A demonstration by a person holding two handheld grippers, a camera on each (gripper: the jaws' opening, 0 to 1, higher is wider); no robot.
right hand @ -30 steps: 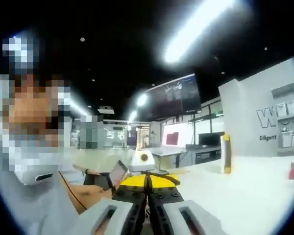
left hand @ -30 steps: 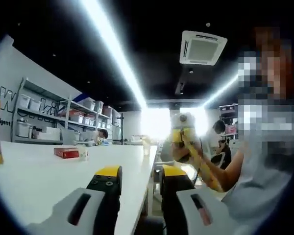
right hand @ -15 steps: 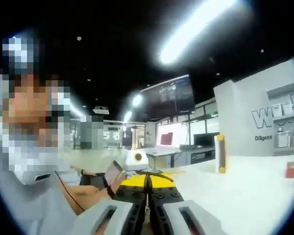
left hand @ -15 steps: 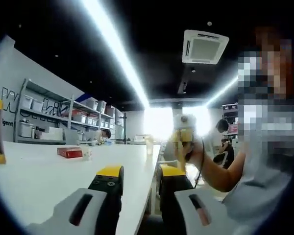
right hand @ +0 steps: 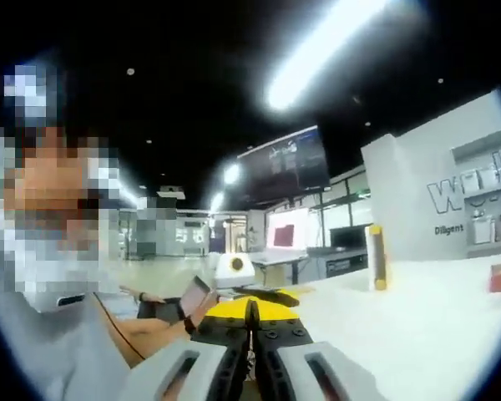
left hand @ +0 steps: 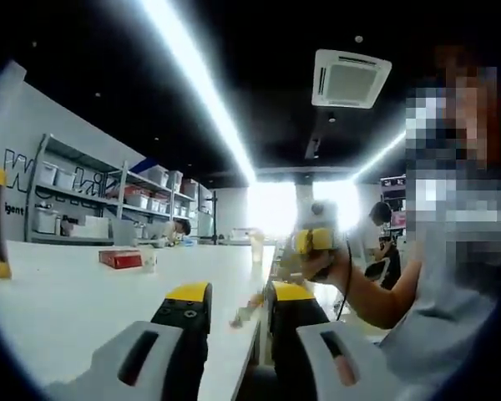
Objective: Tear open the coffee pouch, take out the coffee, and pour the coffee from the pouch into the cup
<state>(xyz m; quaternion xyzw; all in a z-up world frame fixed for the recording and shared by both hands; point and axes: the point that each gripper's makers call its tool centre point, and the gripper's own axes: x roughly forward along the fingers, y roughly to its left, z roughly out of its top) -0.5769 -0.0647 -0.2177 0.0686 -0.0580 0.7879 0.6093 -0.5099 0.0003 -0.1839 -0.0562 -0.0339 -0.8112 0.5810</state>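
**Both tongs raised over the surface, a small strip near the edge**

In the left gripper view a small, thin, blurred strip (left hand: 247,312) shows low in the frame, between the two jaws and at the edge of the white surface (left hand: 75,292); whether it is the pouch or a torn piece cannot be told. A pale cup (left hand: 257,246) stands far back near the middle of the frame, on the same surface. At middle left lies a red box (left hand: 120,259) with a small white thing just beside it on its right.

The left tongs (left hand: 230,298) rise from the bottom of that view with jaws apart and nothing seen between the yellow tips. Right of centre, the right tongs (left hand: 314,241) appear with yellow tips, gripped by the person's hand (left hand: 324,264), the forearm running down to the right.

In the right gripper view, the right tongs (right hand: 251,310) stand at bottom centre with jaws closed together, the yellow tips meeting; nothing can be seen pinched between them. Just above and left of them sits the left tongs (right hand: 259,295), with the person's hand (right hand: 169,312) behind.

Farther out: shelves (left hand: 83,205) with bins at the left of the left gripper view, a ceiling vent (left hand: 349,78) at upper right, and a dark screen (right hand: 284,167) at mid-frame in the right gripper view.
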